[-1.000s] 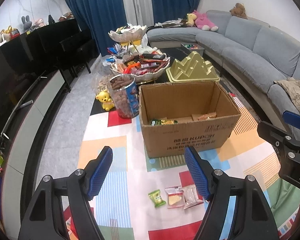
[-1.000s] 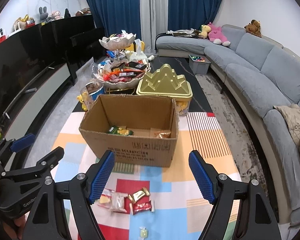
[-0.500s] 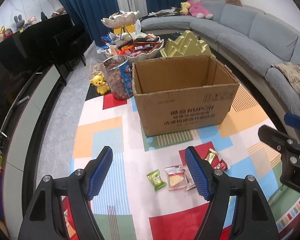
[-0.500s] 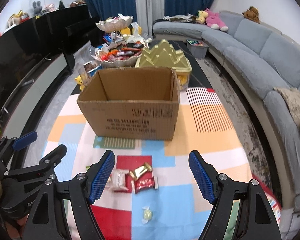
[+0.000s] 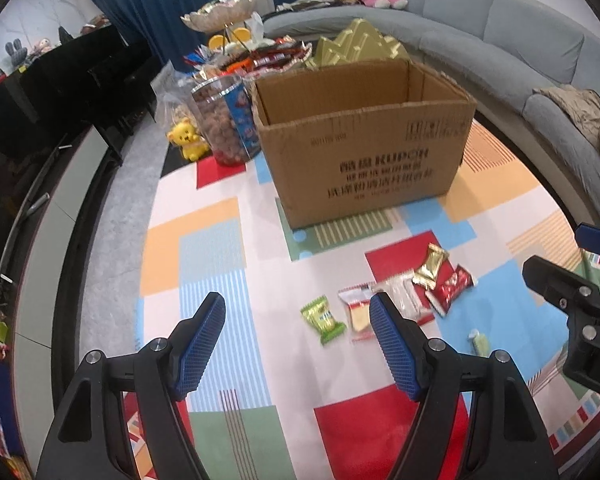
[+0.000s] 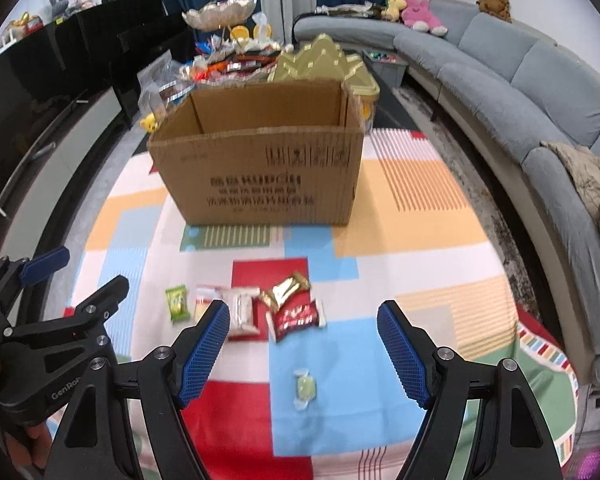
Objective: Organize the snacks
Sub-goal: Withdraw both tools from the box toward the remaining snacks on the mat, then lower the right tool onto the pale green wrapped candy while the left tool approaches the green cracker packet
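Observation:
Several wrapped snacks lie in a row on the colourful mat: a green packet (image 5: 323, 317), a white-and-red one (image 5: 356, 314), a clear one (image 5: 402, 298), a gold one (image 5: 431, 266), a red one (image 5: 449, 288) and a pale candy (image 5: 478, 342). Behind them stands an open cardboard box (image 5: 364, 148). My left gripper (image 5: 298, 346) hovers open above the mat, left of the green packet, holding nothing. My right gripper (image 6: 304, 354) is open too, above the pale candy (image 6: 304, 388), with the red packet (image 6: 298, 316) and gold packet (image 6: 286, 290) just beyond. The box (image 6: 260, 168) hides its contents.
Behind the box are a clear jar of nuts (image 5: 224, 120), a yellow bear toy (image 5: 186, 138), a tiered tray of sweets (image 5: 256, 56) and a gold lid (image 5: 356, 44). A grey sofa (image 6: 520, 92) curves along the right. A dark TV cabinet (image 5: 40, 160) runs down the left.
Both grippers have sunk toward the mat and tipped downward. The box interior has dropped out of sight, and the snacks on the mat have come closer and higher in both views.

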The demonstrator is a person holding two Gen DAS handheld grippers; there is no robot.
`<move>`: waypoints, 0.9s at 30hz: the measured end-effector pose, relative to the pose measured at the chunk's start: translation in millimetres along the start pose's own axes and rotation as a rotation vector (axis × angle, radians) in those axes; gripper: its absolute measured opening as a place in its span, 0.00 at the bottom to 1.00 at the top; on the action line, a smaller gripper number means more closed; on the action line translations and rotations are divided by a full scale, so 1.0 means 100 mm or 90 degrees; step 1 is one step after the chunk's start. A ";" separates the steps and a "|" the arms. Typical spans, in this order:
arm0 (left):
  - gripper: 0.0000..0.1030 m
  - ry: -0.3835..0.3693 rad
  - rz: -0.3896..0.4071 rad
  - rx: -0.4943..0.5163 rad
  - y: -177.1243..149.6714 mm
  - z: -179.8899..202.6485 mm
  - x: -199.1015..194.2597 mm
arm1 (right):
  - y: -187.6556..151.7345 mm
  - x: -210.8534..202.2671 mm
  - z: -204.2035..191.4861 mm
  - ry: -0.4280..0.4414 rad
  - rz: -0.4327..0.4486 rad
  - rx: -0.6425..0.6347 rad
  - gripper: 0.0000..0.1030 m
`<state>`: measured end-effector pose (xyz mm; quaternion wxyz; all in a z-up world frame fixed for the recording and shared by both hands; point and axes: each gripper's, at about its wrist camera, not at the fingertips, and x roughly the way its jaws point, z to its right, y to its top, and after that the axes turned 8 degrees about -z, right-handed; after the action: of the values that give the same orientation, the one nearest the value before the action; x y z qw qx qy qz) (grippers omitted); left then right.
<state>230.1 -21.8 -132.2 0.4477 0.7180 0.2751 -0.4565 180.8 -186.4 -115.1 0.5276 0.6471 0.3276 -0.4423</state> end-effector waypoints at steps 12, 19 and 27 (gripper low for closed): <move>0.72 -0.032 -0.038 0.029 -0.04 0.18 0.25 | -0.20 0.33 0.04 0.018 -0.085 0.017 0.75; 0.72 -0.062 -0.073 0.028 0.00 0.30 0.50 | -0.27 0.53 0.06 0.018 -0.121 0.017 0.75; 0.71 -0.075 -0.106 0.023 0.01 0.40 0.77 | -0.31 0.71 0.07 0.024 -0.154 0.014 0.75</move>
<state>248.3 -58.9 -208.3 0.4106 0.6726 0.2990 -0.5381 179.2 -189.1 -193.0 0.4571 0.6167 0.4084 -0.4939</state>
